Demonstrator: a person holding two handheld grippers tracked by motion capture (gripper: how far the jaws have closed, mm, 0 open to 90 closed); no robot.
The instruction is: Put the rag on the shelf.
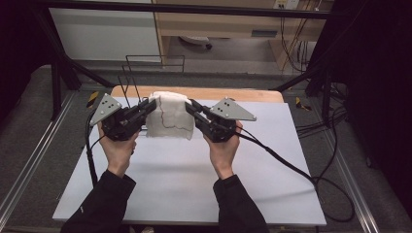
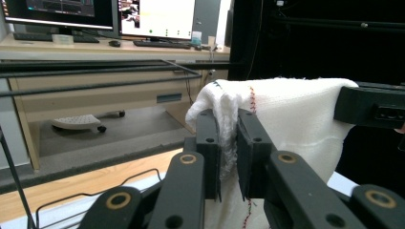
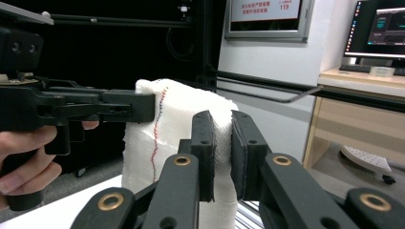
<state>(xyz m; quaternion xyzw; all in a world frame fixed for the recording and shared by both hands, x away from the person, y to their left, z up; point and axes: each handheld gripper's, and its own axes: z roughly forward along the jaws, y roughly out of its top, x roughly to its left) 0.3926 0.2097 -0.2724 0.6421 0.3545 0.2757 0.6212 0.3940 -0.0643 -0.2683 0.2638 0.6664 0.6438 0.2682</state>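
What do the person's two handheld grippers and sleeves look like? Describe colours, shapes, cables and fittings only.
Both the left gripper and the right gripper are black, with two flat black jaws on linkage arms joined by brass-coloured pivot rings. Each carries a grey three-cornered plate with small dark holes on top. A black cable trails from each. The person wears black long sleeves.

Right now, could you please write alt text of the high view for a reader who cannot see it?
Two hand-held grippers hold up a white cloth between them above a white table, the left gripper clamping its left edge and the right gripper its right edge. The person's forearms in black sleeves come in from the bottom.
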